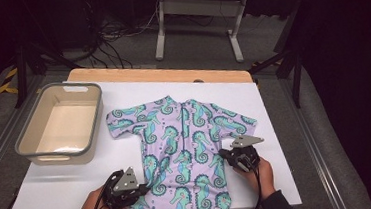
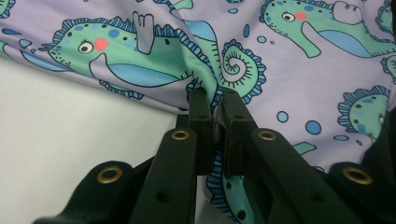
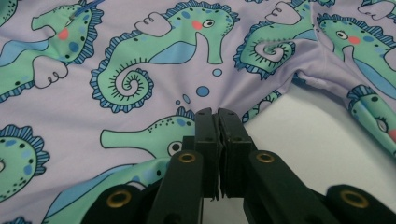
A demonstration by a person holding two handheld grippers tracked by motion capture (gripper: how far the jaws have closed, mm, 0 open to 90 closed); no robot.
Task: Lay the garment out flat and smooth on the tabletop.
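Note:
A lilac child's swimsuit (image 1: 181, 135) printed with green seahorses lies flat, face up, on the white table cover (image 1: 54, 185), collar away from me. My left gripper (image 1: 146, 188) sits at the suit's left edge low on the body. In the left gripper view its jaws (image 2: 215, 95) are shut, pinching a fold of the fabric (image 2: 280, 56). My right gripper (image 1: 225, 155) is at the suit's right edge below the sleeve. In the right gripper view it (image 3: 215, 114) is also shut on a gathered bit of the fabric (image 3: 140, 46).
A beige bin (image 1: 65, 126) with a grey rim stands empty at the left of the table. A wooden strip (image 1: 161, 74) shows along the table's far edge. Beyond it a desk frame (image 1: 160, 36) and cables rest on the floor.

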